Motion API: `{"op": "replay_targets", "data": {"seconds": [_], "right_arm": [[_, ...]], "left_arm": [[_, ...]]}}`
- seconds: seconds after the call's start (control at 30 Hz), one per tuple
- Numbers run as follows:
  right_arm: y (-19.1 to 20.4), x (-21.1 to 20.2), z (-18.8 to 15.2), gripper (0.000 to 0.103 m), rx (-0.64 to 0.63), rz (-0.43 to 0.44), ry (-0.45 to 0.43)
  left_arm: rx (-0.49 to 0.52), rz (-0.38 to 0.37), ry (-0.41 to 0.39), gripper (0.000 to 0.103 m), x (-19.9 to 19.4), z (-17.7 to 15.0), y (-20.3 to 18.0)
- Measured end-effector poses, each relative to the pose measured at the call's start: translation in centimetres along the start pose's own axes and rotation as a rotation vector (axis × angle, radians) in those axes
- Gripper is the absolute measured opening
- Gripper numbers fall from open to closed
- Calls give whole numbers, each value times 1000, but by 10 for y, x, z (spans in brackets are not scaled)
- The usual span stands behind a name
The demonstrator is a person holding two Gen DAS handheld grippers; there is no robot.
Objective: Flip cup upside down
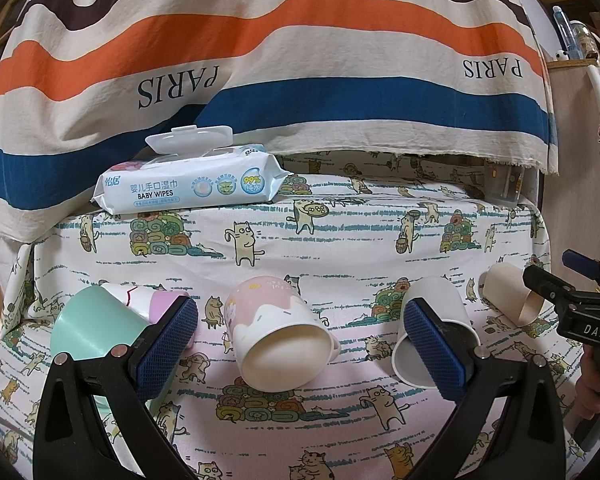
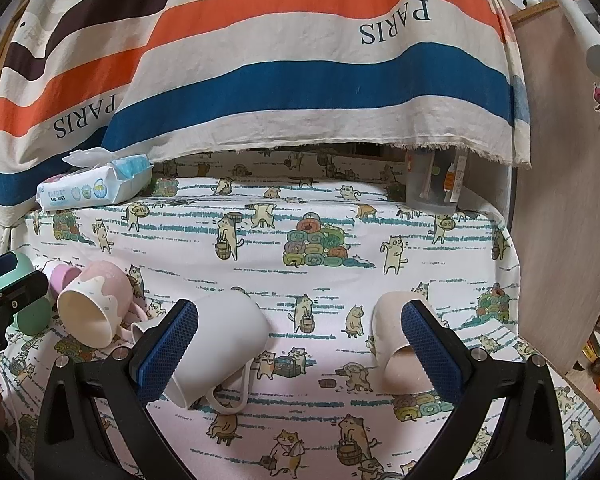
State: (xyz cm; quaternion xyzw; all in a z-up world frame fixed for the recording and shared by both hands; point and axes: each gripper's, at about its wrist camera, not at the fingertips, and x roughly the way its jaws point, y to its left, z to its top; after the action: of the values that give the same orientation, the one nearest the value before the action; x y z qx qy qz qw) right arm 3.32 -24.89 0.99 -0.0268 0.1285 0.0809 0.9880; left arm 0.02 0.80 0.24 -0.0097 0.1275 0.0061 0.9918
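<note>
Several cups lie on their sides on the cat-print cloth. In the left wrist view a pink-and-white mug point(image 1: 274, 328) lies between the fingers of my open left gripper point(image 1: 300, 344), mouth toward me. A teal cup point(image 1: 90, 326) and a pink-white cup point(image 1: 148, 300) lie at left, a white mug point(image 1: 434, 336) behind the right finger, a beige paper cup point(image 1: 512, 294) farther right. In the right wrist view my open right gripper point(image 2: 300, 348) hovers over the cloth, with the white mug point(image 2: 220, 352) by its left finger and the beige cup point(image 2: 400, 344) by its right. The pink mug point(image 2: 94, 304) lies at left.
A pack of baby wipes point(image 1: 192, 184) with its lid open lies at the back left, under a hanging striped cloth point(image 1: 280, 60). A clear container point(image 2: 434, 188) stands at the back right. A wooden panel point(image 2: 560, 200) bounds the right side. The other gripper point(image 1: 580, 312) shows at the right edge.
</note>
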Motion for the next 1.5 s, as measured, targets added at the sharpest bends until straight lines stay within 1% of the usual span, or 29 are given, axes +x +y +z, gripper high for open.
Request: {"op": "replay_targets", "data": {"seconds": [0.17, 0.37, 0.53, 0.6, 0.67, 0.83, 0.93, 0.97, 1.03, 1.07, 1.13, 1.17, 1.27, 1.33, 1.37, 1.43, 1.5], "right_arm": [[3, -8, 2, 103, -1, -4, -18], [-7, -11, 5, 103, 32, -13, -39], [-16, -12, 8, 103, 80, -3, -38], [-18, -14, 9, 103, 88, -1, -45], [-19, -16, 10, 103, 91, 5, -52], [-20, -20, 12, 103, 102, 18, -70], [-24, -23, 14, 103, 117, 16, -90], [-25, -24, 15, 103, 123, 5, -99], [-26, -29, 16, 103, 132, -47, -133], [-26, -33, 18, 103, 126, -50, -151], [-26, -36, 27, 103, 123, -4, -140], [-28, -38, 31, 103, 131, 8, -135], [-33, -43, 50, 103, 141, 61, -127], [-36, -44, 64, 103, 151, 86, -117], [-39, -43, 70, 103, 160, 104, -108], [-40, -35, 80, 103, 155, 130, -73], [-38, -23, 85, 103, 127, 121, -45]], "left_arm": [[-7, -4, 1, 102, -1, -1, 2], [20, -12, -17, 102, -8, 3, 2], [-40, -45, -73, 102, -24, 16, 12], [-46, -42, -78, 102, -27, 22, 14], [-43, -44, -80, 102, -31, 25, 14], [3, -53, -60, 102, -36, 31, 6], [26, -70, -25, 102, -37, 39, -1], [32, -72, -6, 102, -36, 42, -4], [34, -72, 16, 102, -36, 50, -7], [39, -77, 26, 102, -37, 53, -9], [74, -88, 67, 102, -35, 61, -15], [89, -81, 82, 102, -34, 64, -18], [109, -64, 83, 102, -37, 74, -27], [127, -68, 111, 102, -32, 80, -34], [134, -81, 131, 102, -29, 83, -38], [141, -118, 198, 102, -17, 86, -47], [131, -171, 275, 102, -1, 84, -56]]}}
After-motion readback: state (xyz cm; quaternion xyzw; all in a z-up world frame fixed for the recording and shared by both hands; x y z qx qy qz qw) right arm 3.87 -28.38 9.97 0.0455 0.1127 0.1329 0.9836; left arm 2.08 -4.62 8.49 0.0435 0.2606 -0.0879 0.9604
